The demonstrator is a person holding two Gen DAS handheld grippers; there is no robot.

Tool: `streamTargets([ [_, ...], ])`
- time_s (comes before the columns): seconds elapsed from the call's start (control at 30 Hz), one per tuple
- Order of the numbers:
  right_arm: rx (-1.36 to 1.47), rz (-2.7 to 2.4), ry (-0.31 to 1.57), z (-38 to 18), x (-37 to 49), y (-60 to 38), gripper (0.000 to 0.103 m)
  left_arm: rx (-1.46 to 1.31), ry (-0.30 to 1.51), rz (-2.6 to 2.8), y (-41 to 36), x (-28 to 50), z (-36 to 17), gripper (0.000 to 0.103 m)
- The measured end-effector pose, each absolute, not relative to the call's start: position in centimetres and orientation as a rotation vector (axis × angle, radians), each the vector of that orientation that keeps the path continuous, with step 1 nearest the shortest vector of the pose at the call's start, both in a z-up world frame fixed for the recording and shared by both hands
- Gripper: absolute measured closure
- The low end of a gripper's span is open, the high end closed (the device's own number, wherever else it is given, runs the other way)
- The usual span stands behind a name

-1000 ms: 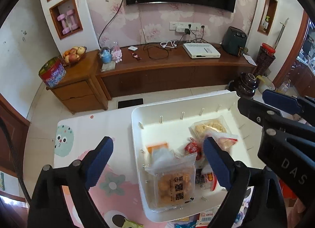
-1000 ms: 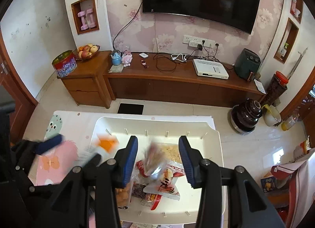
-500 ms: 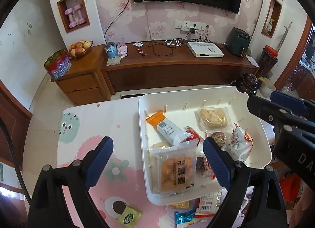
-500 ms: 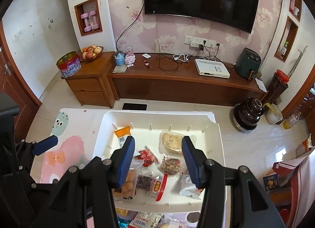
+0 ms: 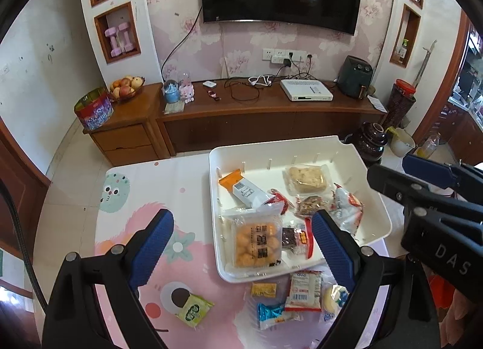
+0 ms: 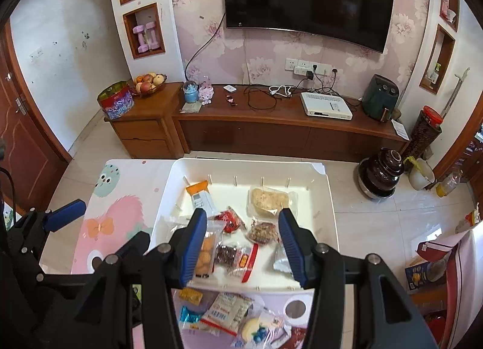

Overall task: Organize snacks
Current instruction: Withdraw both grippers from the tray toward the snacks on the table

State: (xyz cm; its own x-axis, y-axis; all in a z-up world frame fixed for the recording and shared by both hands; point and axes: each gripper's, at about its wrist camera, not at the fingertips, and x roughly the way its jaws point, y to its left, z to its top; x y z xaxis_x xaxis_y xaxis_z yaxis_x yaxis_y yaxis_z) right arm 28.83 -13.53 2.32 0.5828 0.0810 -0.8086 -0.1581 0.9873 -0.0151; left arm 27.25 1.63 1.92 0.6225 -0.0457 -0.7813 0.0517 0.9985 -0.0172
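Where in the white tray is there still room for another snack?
The white tray is bare along its far wall, between the orange-ended bar and the pale cake pack, and in its far right corner. Its near half is crowded with packets.

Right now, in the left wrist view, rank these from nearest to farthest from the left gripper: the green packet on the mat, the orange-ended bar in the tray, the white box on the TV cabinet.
1. Green packet: on the mat, just below the left gripper.
2. Orange-ended bar: inside the white tray, far-left corner.
3. White box: on the TV cabinet across the room.
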Motion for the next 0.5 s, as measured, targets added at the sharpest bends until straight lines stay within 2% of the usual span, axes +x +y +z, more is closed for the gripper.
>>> streamTargets([
  [0.5, -0.063, 0.193, 0.917, 3.8, 19.9, -15.2, 0.052, 0.037, 0.837, -0.068, 0.0, 17.6, 4.0, 0.011],
])
